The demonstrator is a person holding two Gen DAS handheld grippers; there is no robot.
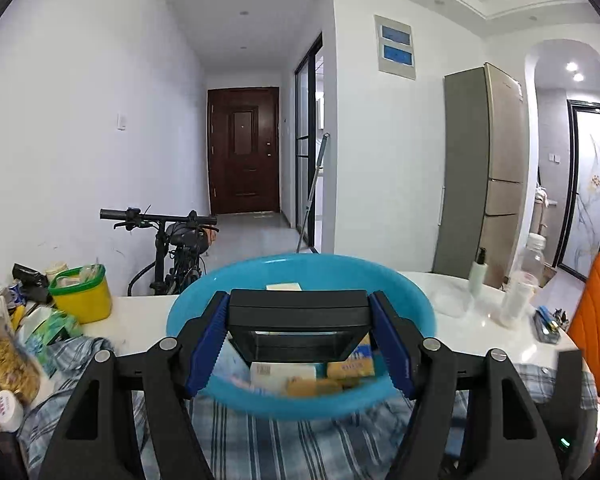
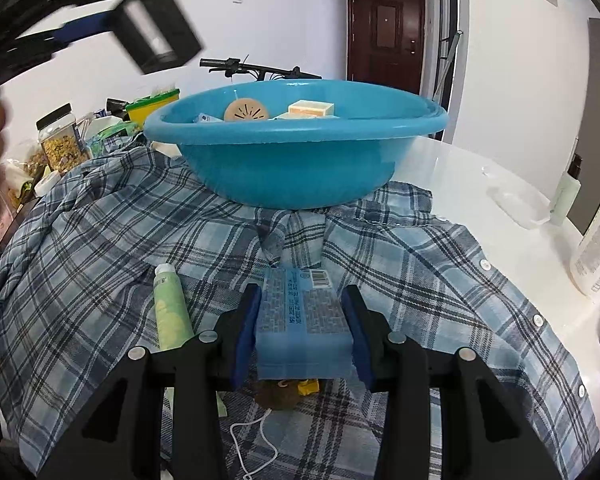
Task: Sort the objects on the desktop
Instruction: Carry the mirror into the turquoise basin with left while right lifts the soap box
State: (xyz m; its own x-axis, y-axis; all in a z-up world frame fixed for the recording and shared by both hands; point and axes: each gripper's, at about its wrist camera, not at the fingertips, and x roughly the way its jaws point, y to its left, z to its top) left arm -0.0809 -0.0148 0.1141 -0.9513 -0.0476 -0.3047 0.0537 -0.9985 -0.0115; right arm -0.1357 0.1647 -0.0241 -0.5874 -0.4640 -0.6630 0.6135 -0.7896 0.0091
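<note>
Left gripper (image 1: 298,312), left wrist view: you hold black box (image 1: 298,308) clamped above blue basin (image 1: 412,300), poised for drop-in.

Right wrist view: right gripper (image 2: 302,320) clamps blue packet (image 2: 302,312) over plaid shirt (image 2: 420,260), desk's near edge, basin next.

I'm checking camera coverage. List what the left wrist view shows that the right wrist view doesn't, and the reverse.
Only the left wrist view: the orange chair and the clear bottle.

Only the right wrist view: the right gripper shut on a blue packet, a green tube lying beside it, and a white cord.

Both: the blue basin holding boxes, the plaid shirt, the left gripper holding a black box, the bicycle, and the brown door.
</note>
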